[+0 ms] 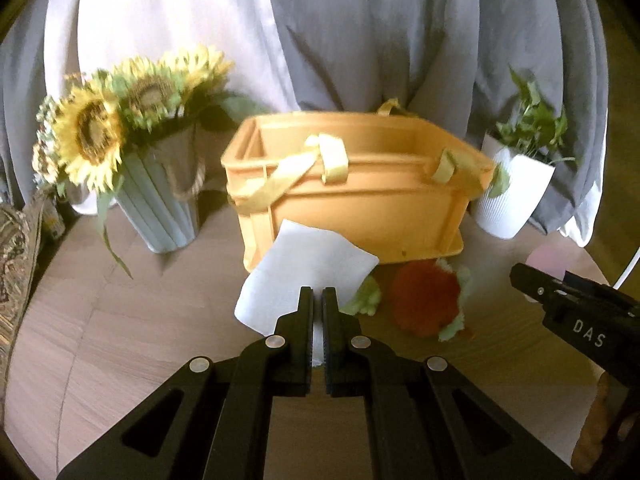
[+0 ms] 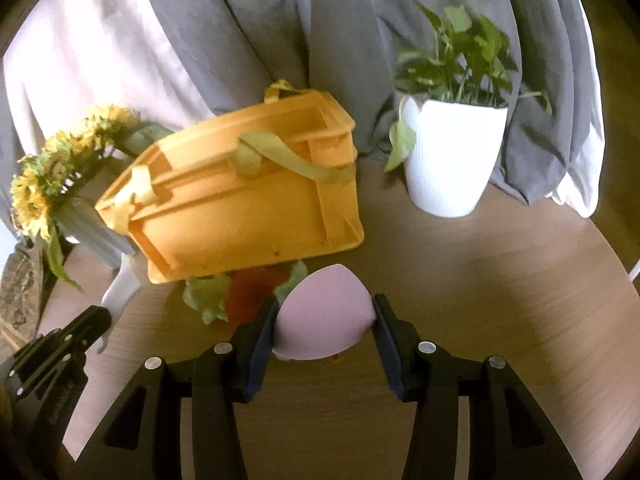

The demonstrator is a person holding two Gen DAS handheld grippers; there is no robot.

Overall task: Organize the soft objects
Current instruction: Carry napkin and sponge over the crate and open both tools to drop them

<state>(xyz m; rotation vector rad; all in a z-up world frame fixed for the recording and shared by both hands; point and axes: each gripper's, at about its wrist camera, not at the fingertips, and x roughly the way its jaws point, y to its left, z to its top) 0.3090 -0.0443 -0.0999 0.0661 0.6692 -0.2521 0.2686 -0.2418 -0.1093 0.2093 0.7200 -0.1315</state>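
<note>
Grippers both carry something above the round wooden table [image 1: 120, 340]. The left gripper [image 1: 318, 300] has its jaws pinched together on a white folded cloth [image 1: 308, 264], which hangs from the fingertips in front of the orange crate [image 1: 360, 200]. The right gripper [image 2: 326, 316] is clamped on a pink rounded sponge-like piece [image 2: 326, 316], its two pads pressing the sides. The crate stands toward the table's far edge, with yellow fabric straps [image 1: 328, 156] draped over its near rim; what lies inside it cannot be made out. Just in front of the crate, on the table surface, lies a red and green plush item [image 1: 428, 300], touching or nearly touching the crate's base. At the far left edge stands a pale ribbed vase [image 1: 160, 208] of sunflowers [image 1: 92, 132], and at the far right edge a white ribbed pot [image 2: 448, 160] with a green leafy plant [image 2: 460, 56]. Grey and white curtains [image 1: 360, 32] hang behind the table. In the left wrist view the right gripper shows at the right border, the pink piece just beyond its tip.
</note>
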